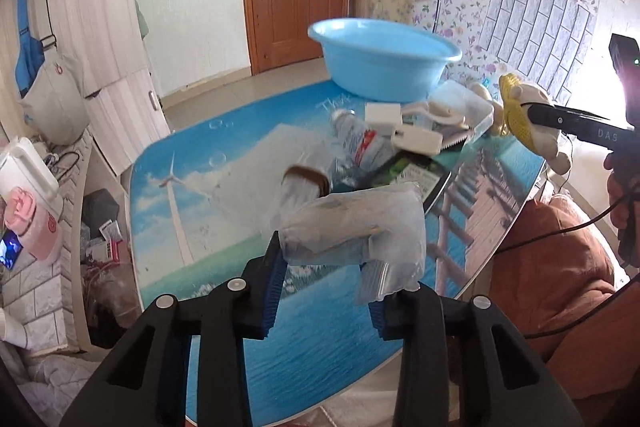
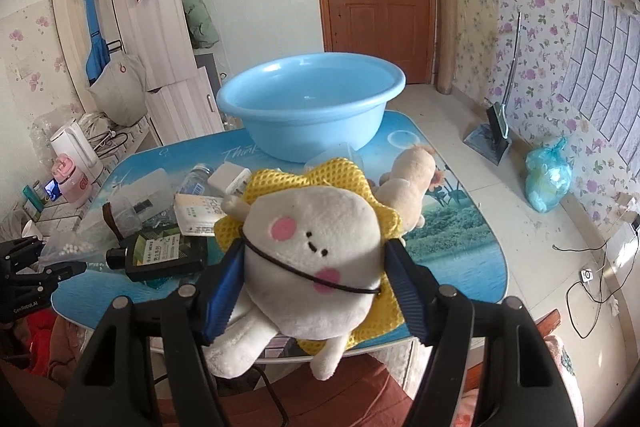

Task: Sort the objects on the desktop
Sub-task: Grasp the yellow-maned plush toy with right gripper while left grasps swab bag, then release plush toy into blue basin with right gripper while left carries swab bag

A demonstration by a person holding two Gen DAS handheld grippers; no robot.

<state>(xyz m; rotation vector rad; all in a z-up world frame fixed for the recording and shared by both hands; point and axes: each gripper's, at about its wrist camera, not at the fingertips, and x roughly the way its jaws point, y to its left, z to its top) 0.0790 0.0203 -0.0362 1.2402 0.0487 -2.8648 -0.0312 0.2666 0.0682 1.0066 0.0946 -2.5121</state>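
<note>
Faintly, "Think" on table mat (image 2: 460,247), "GenRobot.AI" on left tongs (image 2: 24,283)

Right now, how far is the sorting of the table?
Done: nothing visible, the blue basin looks empty. In hand: the left gripper holds a clear plastic bag, the right gripper holds a white plush toy. Left: the water bottle, the dark bottle, the beige plush and other small things.

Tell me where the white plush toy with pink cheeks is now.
The white plush toy is held between the fingers of the right gripper, lifted above the near edge of the table, in front of the blue basin.
</note>
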